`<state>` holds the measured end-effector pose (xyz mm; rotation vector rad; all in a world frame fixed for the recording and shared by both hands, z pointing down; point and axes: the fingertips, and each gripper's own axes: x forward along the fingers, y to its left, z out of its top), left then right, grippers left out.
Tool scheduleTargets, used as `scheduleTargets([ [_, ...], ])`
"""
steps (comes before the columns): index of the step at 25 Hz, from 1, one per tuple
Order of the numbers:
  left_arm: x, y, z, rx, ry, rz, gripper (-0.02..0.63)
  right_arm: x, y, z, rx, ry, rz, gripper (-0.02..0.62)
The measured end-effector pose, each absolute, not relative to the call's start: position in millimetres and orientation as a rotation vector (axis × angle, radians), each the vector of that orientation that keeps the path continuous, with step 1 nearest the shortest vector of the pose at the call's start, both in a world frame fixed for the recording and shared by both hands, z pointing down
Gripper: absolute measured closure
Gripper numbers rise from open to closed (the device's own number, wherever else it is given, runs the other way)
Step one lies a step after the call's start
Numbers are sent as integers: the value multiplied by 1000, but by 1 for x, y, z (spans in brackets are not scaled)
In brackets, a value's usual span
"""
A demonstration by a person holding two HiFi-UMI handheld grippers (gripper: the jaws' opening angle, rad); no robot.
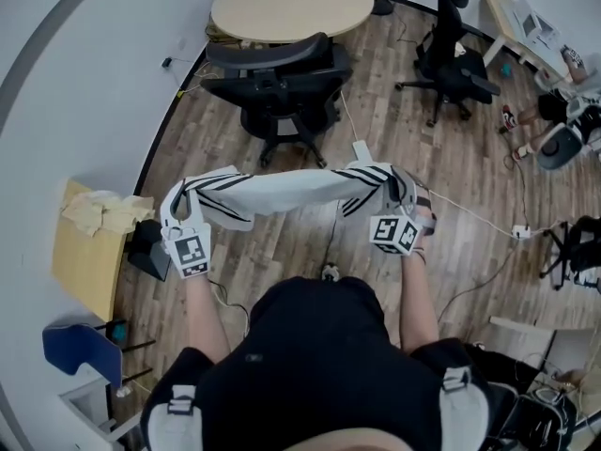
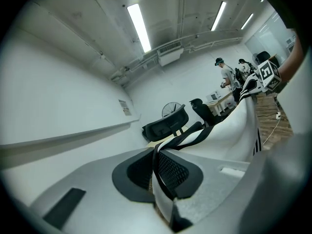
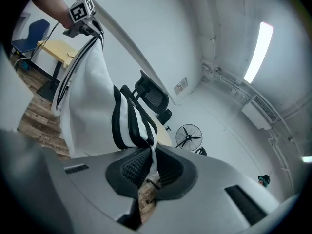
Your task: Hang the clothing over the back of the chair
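Got fingers [image 2: 175, 172] clamped on the clothing [image 1: 282, 191] at both ends via left gripper [image 1: 180, 205] and right gripper [image 1: 399, 191], stretched mid-air short of the chair [image 1: 282, 90]. Best to keep it taut, lift over the backrest [image 1: 272, 53], centre it, then lower.

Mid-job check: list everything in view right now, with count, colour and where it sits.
garment: one, white with black stripes, stretched between both grippers
nearer office chair: one, black, straight ahead at the round table
farther office chair: one, black, ahead to the right
round table: one, beige, behind the nearer chair
side table: one, yellow, by the left wall, crumpled pale material on it
blue chair: one, lower left
cable: one, white, across the wood floor at right
fan: one, black, by the far wall
left gripper: grey, shut on the garment
right gripper: grey, shut on the garment
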<state>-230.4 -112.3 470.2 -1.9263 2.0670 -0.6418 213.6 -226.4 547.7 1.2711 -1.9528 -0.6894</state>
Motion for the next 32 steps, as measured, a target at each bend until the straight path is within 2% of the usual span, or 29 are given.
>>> scheduleTargets([
  [19, -202, -113, 462, -1793, 2191, -655, 597, 223, -287, 544, 1192, -2058, -759, 586],
  [32, -216, -153, 437, -1791, 2144, -580, 597, 216, -312, 514, 1246, -2025, -827, 586],
])
